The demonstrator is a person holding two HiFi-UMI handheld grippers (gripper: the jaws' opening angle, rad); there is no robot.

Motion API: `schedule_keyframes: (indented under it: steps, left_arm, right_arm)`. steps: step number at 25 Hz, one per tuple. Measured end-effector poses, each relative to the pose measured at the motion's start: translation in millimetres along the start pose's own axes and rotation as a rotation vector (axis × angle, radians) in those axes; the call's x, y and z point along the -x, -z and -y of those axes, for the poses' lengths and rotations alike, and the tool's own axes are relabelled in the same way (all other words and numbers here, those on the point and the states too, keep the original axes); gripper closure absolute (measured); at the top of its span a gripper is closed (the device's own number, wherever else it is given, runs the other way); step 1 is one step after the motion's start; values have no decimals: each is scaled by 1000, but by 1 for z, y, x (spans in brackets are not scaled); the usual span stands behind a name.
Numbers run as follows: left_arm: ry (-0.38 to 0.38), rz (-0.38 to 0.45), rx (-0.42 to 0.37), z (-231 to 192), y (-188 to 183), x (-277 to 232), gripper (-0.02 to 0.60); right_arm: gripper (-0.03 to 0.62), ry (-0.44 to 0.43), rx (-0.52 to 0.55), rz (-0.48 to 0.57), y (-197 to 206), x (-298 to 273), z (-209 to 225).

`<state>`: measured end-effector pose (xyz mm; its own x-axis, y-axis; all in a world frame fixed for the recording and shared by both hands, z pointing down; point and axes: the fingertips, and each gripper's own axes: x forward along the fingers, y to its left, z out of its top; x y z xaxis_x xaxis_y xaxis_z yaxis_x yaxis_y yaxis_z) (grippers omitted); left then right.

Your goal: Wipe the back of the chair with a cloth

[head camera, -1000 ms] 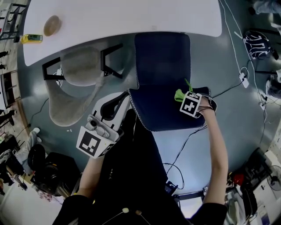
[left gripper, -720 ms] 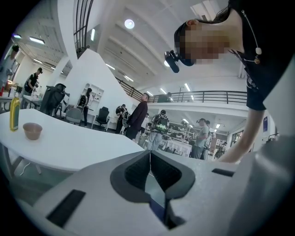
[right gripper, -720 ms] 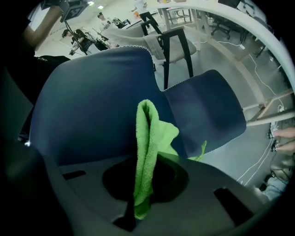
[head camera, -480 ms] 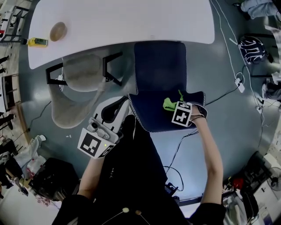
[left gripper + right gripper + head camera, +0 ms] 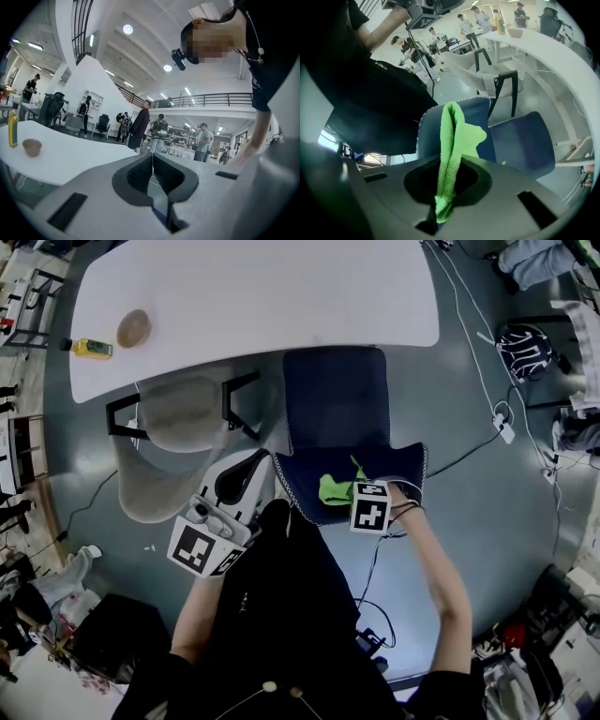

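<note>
A dark blue chair [image 5: 342,409] stands at the white table, its backrest [image 5: 314,486] toward me. My right gripper [image 5: 349,495] is shut on a green cloth [image 5: 334,489] that lies against the top of the backrest. In the right gripper view the green cloth [image 5: 454,145] runs out from between the jaws onto the blue backrest [image 5: 440,131]. My left gripper [image 5: 234,486] is held away from the chair at the left, jaws shut with nothing between them; the left gripper [image 5: 152,174] points up at the room.
A grey chair [image 5: 173,427] with black armrests stands left of the blue one. On the white table [image 5: 281,287] sit a brown bowl [image 5: 134,327] and a yellow bottle [image 5: 94,349]. Cables [image 5: 487,427] and bags lie on the floor at right.
My right gripper has carried the green cloth leftward along the top of the backrest. The left gripper has stayed in place.
</note>
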<state>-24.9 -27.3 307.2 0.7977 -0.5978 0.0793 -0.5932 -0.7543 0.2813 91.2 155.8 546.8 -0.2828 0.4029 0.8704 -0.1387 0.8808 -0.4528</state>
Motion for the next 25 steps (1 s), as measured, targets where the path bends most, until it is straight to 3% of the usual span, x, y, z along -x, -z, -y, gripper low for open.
schedule_keyframes:
  steps: [4,10,16,21,25]
  left_arm:
    - [4,15,-11,3,-11,0,575]
    - [28,35,-19,11,-24,-2,575]
    - [60,16,-58,23,-17,-11,575]
    - [54,-10,-57,27,-4,-12,575]
    - [53,-38,-74,30,6,-13,574]
  right_arm:
    - [576,33,31,14,-11,14,-16]
    - [576,-5,54,62,-24,28,-49]
    - [576,-8,-62,190,-25,33,-43]
    - [576,98,-198,310,-17,53,-12]
    - [575,208,-284,279,25,68,27]
